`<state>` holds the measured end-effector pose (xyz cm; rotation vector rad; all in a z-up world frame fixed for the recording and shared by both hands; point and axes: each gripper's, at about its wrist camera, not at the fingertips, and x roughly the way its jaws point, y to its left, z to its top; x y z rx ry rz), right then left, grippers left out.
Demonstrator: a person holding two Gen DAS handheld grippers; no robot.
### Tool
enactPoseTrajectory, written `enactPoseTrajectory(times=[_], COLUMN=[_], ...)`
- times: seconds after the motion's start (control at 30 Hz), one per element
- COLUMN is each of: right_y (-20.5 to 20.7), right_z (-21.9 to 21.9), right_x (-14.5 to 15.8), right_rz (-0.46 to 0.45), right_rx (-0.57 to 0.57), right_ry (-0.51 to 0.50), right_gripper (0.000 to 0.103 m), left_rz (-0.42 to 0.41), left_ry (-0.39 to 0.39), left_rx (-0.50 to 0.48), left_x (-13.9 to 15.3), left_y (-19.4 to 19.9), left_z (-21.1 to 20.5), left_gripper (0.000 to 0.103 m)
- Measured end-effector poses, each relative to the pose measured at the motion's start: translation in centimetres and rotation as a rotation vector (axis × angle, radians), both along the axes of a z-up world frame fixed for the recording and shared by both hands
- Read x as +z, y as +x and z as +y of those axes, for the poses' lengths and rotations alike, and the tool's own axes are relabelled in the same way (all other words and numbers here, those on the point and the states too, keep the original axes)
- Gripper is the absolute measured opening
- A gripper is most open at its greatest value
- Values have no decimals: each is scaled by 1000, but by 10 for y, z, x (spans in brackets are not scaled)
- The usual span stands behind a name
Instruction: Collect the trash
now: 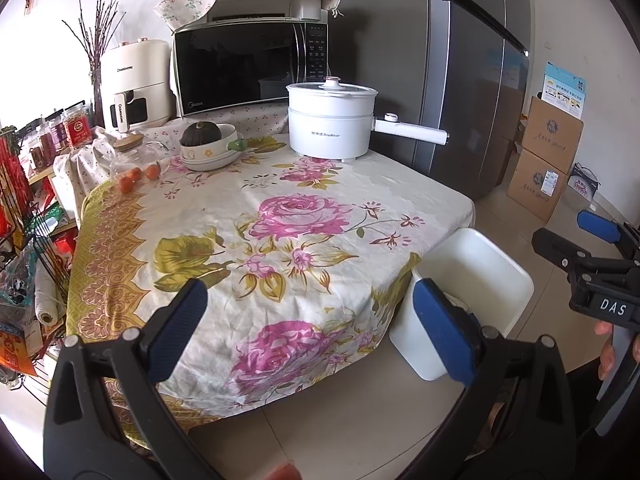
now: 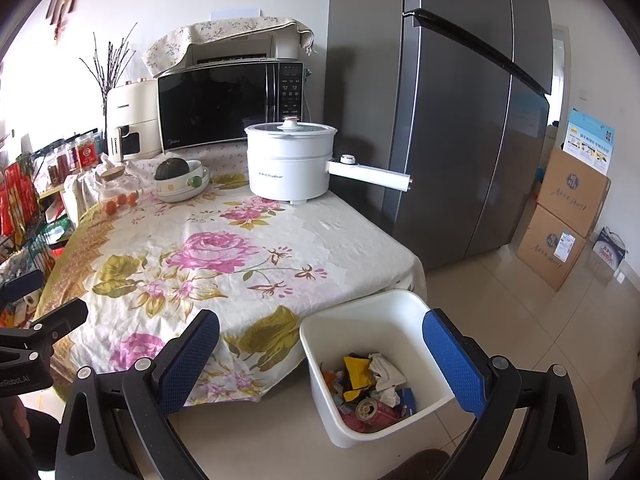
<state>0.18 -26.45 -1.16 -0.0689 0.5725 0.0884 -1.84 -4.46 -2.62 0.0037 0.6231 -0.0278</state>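
Both tongs spread wide and empty; left tongs (image 1: 308,328) hang over the floral-clothed surface (image 1: 280,208), right tongs (image 2: 320,354) low in frame by the white bin (image 2: 320,344); crumpled paper (image 2: 384,372), a crushed can (image 2: 366,410) and wrappers lie inside it, lower centre-right; white electric pot (image 2: 288,164) upper centre.

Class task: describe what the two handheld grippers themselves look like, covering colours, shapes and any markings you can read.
Both look alike: the left gripper and right gripper have black, angular plastic frames with silver rivets and two fingers faced with blue, textured pads. Seen from the left wrist camera, the right gripper's body carries white letters "DAS". Seen from the right wrist camera, the left gripper's body shows partly cut-off white lettering.
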Motion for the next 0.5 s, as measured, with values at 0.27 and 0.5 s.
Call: enactPoseTrajectory(times=[0.27,0.5], right_y=[0,2], right_z=[-2,-3], right_x=[1,1], right_rz=[0,0], right_rx=[-3,-3], right_ry=[1,1], right_gripper=[103,103], left_rz=[1,9], left_ry=[19,19], left_rx=[-2,-8], left_x=[0,-1], left_y=[0,1], left_z=[-3,-3], left_gripper=[102,102])
